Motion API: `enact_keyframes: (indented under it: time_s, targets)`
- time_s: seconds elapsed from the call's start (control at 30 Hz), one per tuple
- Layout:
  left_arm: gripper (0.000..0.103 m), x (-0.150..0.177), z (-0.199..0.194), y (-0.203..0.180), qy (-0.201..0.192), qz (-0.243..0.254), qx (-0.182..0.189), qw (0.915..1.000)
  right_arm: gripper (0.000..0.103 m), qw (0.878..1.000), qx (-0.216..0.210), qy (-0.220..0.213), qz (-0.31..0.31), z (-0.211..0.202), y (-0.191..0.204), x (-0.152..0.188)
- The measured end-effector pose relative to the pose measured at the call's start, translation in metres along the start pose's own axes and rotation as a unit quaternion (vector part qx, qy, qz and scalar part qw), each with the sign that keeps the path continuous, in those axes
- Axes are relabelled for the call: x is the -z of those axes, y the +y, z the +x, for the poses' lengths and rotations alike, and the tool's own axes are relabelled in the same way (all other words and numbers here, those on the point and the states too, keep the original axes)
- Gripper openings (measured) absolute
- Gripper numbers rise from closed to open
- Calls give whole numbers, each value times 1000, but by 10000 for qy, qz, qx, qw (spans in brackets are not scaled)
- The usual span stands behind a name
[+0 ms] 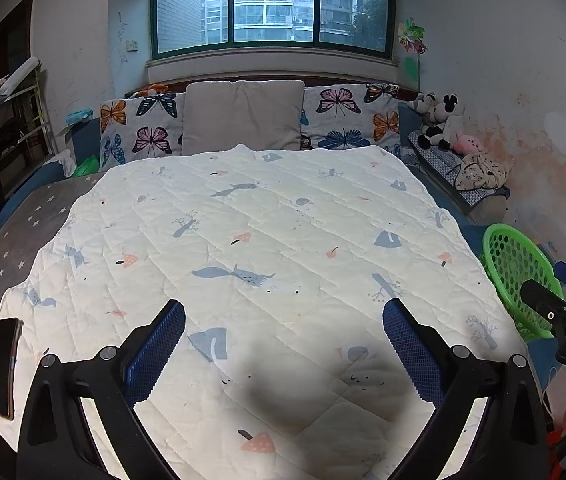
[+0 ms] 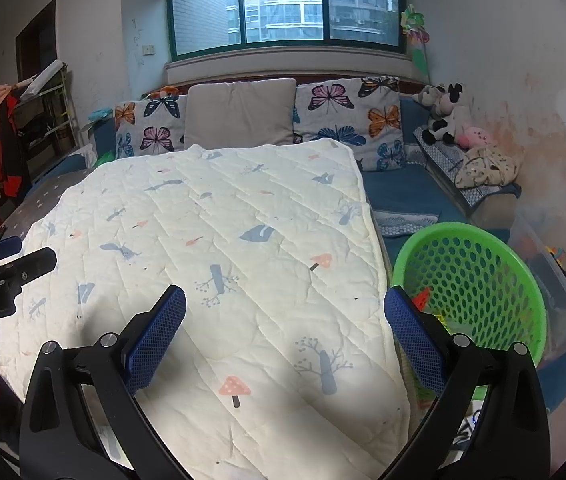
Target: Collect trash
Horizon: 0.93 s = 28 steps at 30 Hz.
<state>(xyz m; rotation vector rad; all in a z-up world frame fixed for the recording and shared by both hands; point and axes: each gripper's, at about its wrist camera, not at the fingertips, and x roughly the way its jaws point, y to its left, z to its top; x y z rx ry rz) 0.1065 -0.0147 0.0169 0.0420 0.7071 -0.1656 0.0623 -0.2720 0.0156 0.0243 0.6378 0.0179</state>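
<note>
A green perforated plastic basket (image 2: 479,280) stands at the right side of the bed, with a few colourful scraps inside, among them a red piece (image 2: 423,297). The basket also shows at the right edge of the left wrist view (image 1: 517,264). My left gripper (image 1: 285,312) is open and empty above the white quilt (image 1: 263,240). My right gripper (image 2: 285,300) is open and empty, its right finger over the basket's near rim. No loose trash shows on the quilt.
A dark phone (image 1: 3,364) lies at the quilt's left edge. Pillows (image 1: 243,116) line the headboard. Plush toys (image 1: 441,120) and folded cloth sit at the right wall. A clear storage bin (image 2: 555,272) stands beyond the basket. A cluttered rack (image 1: 11,128) stands left.
</note>
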Motion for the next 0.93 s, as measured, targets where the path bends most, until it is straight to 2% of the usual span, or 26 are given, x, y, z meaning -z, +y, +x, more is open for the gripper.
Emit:
enact_keyframes:
  time_s: [0.93]
  targets:
    - [96,-2,-6,-2,-118,119,-140,9998,99,9999,-113,50,-5,5,7,1]
